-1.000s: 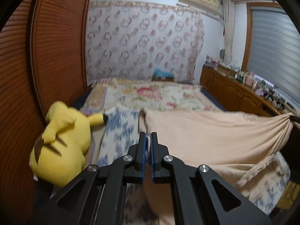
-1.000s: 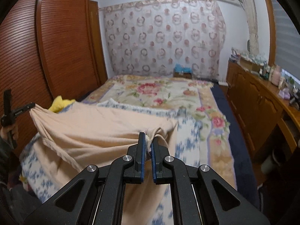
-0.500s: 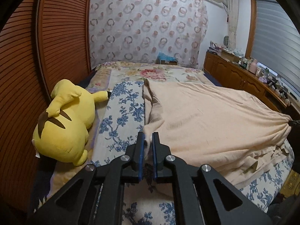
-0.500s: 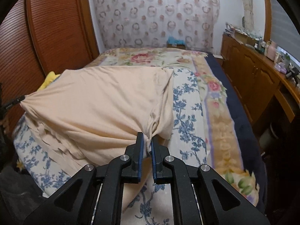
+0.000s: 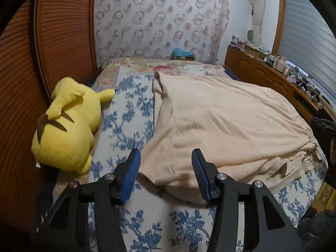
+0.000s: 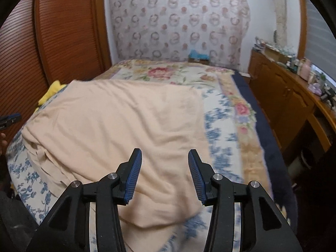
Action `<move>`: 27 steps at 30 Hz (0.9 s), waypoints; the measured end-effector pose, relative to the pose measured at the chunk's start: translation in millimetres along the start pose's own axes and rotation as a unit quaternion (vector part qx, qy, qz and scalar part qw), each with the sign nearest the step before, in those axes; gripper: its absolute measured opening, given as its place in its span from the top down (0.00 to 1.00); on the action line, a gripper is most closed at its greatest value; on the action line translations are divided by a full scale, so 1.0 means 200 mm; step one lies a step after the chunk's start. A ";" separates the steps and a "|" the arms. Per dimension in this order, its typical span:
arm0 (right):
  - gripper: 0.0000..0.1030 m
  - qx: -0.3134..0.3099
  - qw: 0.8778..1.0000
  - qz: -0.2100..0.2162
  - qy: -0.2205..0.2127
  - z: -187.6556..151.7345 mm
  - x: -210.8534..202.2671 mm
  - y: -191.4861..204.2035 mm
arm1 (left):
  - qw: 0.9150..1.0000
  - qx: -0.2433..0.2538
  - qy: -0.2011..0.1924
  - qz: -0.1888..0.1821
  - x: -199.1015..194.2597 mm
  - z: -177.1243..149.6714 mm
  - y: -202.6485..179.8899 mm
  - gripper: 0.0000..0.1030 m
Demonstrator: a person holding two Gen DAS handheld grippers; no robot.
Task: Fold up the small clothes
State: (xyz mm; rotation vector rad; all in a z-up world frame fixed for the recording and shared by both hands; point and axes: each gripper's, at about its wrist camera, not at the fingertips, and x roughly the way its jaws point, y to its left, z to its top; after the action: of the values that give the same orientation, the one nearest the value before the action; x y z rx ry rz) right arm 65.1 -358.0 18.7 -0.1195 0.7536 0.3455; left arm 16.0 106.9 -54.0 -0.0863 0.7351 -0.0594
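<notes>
A peach-coloured garment (image 5: 220,124) lies spread on the bed's blue-flowered sheet (image 5: 130,113), its near hem bunched in layers at the right. My left gripper (image 5: 166,157) is open and empty, just above the garment's near left corner. In the right wrist view the same garment (image 6: 126,121) lies spread out. My right gripper (image 6: 163,157) is open and empty above its near right corner. The left gripper's tip (image 6: 10,118) shows at the far left edge.
A yellow plush toy (image 5: 67,126) lies on the bed's left side by the brown slatted wardrobe (image 5: 63,37). A wooden dresser (image 6: 294,96) with small items runs along the right. A patterned curtain (image 6: 178,21) hangs behind the bed.
Both grippers lowered the garment onto the bed, then opened and let go of its corners. The cloth now lies flat.
</notes>
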 end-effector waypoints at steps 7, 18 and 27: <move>0.55 -0.023 0.999 0.018 0.039 -0.04 0.18 0.10 | 1.000 0.001 0.012 0.011 0.03 -0.05 -0.02 0.52; 0.55 -0.032 0.997 0.027 0.068 -0.09 0.27 0.12 | 1.000 -0.003 0.015 0.012 0.02 -0.07 -0.02 0.52; 0.52 -0.038 0.996 0.028 0.071 -0.09 0.28 0.12 | 0.999 -0.015 0.033 -0.004 0.02 -0.15 -0.02 0.52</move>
State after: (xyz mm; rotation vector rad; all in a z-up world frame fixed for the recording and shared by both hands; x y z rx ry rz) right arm 82.7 -324.3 -32.5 -0.1963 0.8858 0.4234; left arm -0.1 100.9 -78.5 -0.1155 0.8021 -0.0589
